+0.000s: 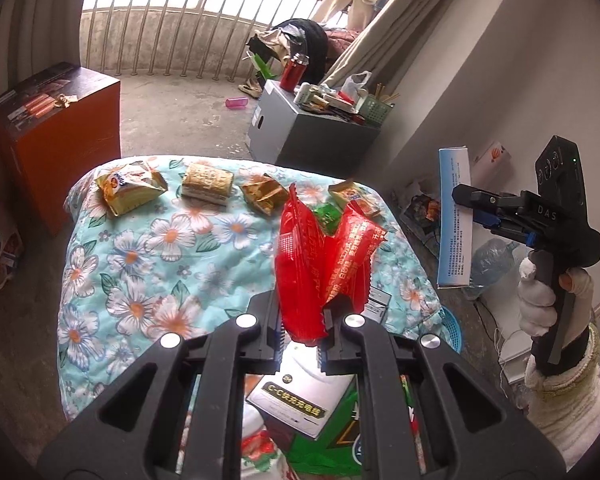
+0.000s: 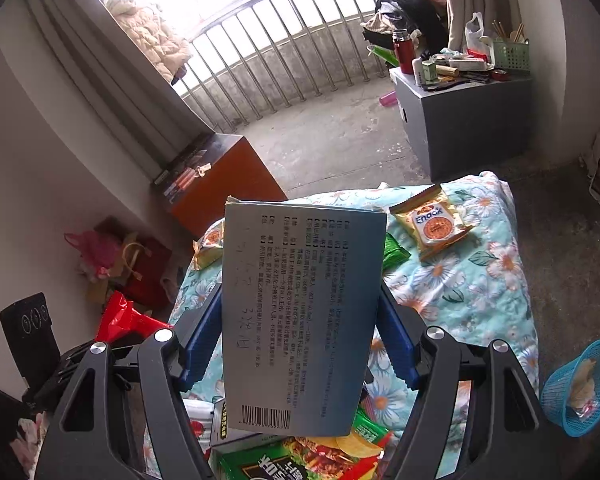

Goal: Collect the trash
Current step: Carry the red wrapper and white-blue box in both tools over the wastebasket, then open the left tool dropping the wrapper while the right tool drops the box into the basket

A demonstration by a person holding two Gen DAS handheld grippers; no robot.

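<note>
Your left gripper [image 1: 303, 320] is pinching a red wrapper [image 1: 320, 264]; your right gripper [image 2: 300, 336] is clamping a blue box [image 2: 300, 312]. Snack packets [image 1: 204, 188] are lining the floral quilt's [image 1: 148, 264] far edge. A blue basket [image 2: 584, 388] is sitting beside it.

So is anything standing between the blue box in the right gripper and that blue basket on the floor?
Nothing visible does. The right gripper holds the blue box over the floral quilt, and the blue basket sits beside the quilt's right edge with open space between.
</note>
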